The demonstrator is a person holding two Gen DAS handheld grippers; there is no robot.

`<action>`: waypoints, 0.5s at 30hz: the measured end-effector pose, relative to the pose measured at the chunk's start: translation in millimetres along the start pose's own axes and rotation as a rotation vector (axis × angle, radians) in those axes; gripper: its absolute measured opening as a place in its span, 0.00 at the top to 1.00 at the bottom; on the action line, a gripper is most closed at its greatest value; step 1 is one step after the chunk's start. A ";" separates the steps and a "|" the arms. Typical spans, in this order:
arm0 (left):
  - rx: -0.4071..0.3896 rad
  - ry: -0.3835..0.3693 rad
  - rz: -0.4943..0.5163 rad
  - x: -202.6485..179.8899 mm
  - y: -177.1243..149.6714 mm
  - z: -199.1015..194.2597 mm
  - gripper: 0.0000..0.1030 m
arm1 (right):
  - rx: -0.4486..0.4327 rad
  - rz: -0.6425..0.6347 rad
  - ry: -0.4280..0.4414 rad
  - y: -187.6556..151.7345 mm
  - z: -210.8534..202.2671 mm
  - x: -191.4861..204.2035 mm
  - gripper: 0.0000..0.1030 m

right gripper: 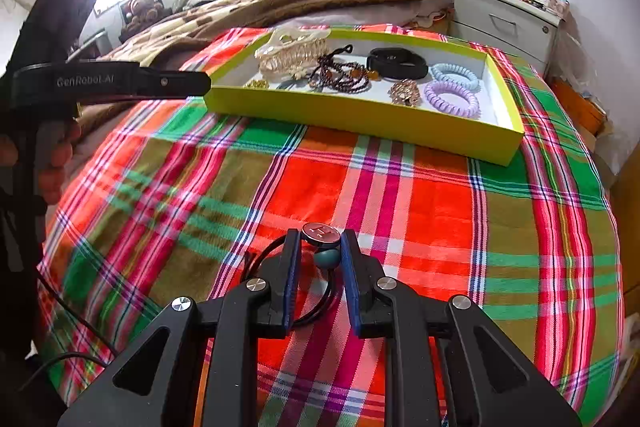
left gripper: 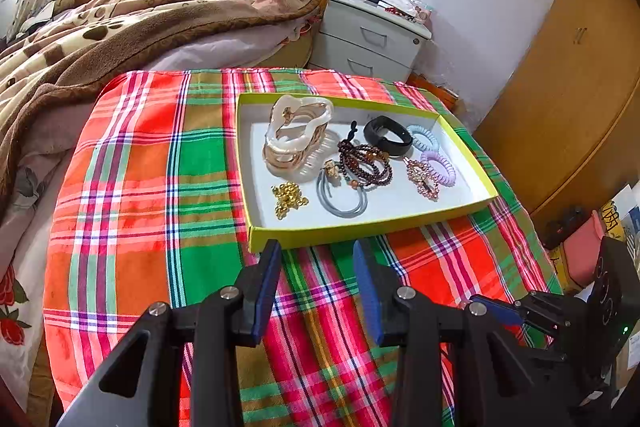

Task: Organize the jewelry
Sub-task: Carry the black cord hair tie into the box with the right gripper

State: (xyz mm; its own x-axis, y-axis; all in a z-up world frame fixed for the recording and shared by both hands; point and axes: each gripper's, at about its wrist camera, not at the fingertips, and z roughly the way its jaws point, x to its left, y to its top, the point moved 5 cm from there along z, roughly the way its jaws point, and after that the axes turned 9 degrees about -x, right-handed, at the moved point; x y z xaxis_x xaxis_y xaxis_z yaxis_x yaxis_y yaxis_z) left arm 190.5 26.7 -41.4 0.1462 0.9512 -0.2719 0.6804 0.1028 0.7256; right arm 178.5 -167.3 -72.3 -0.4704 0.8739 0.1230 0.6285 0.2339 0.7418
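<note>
A yellow-green tray (left gripper: 360,233) (right gripper: 360,117) on the plaid cloth holds jewelry: a large pearly hair claw (left gripper: 298,133) (right gripper: 294,53), a dark bead bracelet (left gripper: 366,163) (right gripper: 340,73), a black band (left gripper: 387,135) (right gripper: 396,63), a purple coil tie (left gripper: 440,169) (right gripper: 452,98), a blue coil tie (left gripper: 424,137) (right gripper: 456,75), a gold chain (left gripper: 288,199), grey hair ties (left gripper: 344,199) and a rhinestone brooch (left gripper: 424,179) (right gripper: 406,91). My left gripper (left gripper: 318,283) is open and empty just before the tray. My right gripper (right gripper: 320,267) is shut on a black hair tie with a round button and teal bead (right gripper: 322,239), above the cloth.
The plaid cloth (left gripper: 160,187) (right gripper: 400,207) covers the work surface. A bed with a brown blanket (left gripper: 120,23) lies behind it. A grey nightstand (left gripper: 372,35) stands at the back right. A wooden wardrobe (left gripper: 568,87) is at the right. The left gripper's body (right gripper: 112,81) shows at the left.
</note>
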 end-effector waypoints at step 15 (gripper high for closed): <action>0.015 -0.018 0.023 -9.8 -2.1 3.2 0.62 | -0.095 0.153 -0.029 8.5 -35.4 -41.3 0.80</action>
State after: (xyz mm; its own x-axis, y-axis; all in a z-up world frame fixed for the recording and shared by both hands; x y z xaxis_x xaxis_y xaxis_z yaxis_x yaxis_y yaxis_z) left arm 190.0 16.2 -42.3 0.1746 0.9479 -0.2663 0.6875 0.0762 0.7222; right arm 181.3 -216.5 -47.7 -0.3548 0.9084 0.2213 0.6296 0.0572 0.7748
